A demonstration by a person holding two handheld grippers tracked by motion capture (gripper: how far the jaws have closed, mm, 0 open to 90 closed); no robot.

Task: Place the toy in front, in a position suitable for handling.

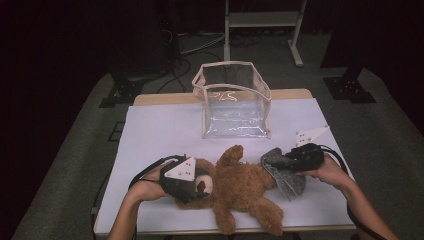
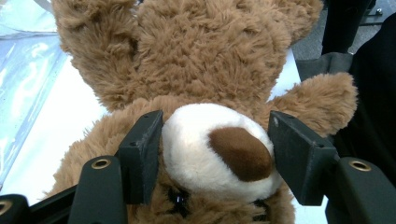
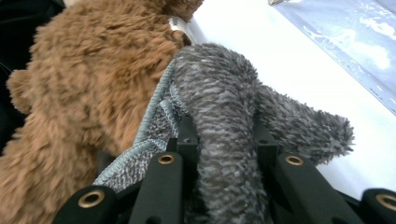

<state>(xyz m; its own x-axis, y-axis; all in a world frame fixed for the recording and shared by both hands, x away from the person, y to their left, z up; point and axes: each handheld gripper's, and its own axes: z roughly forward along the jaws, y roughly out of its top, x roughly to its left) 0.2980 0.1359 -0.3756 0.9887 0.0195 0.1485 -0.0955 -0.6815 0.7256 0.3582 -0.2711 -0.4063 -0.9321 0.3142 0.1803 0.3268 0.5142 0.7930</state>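
The left tool (image 1: 196, 184) clamps the muzzle of the teddy bear (image 1: 240, 190) lying on the table (image 1: 150, 130), the right tool (image 1: 295, 159) clamps a grey cloth (image 1: 285, 175) beside it, and plush may slip free before reaching the clear bag (image 1: 234, 102).

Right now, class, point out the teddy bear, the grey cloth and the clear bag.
teddy bear (image 1: 240, 187): high view, on its belly.
grey cloth (image 3: 224, 116): right gripper view, on its bunched fold.
clear bag (image 1: 235, 112): high view, on its front wall.
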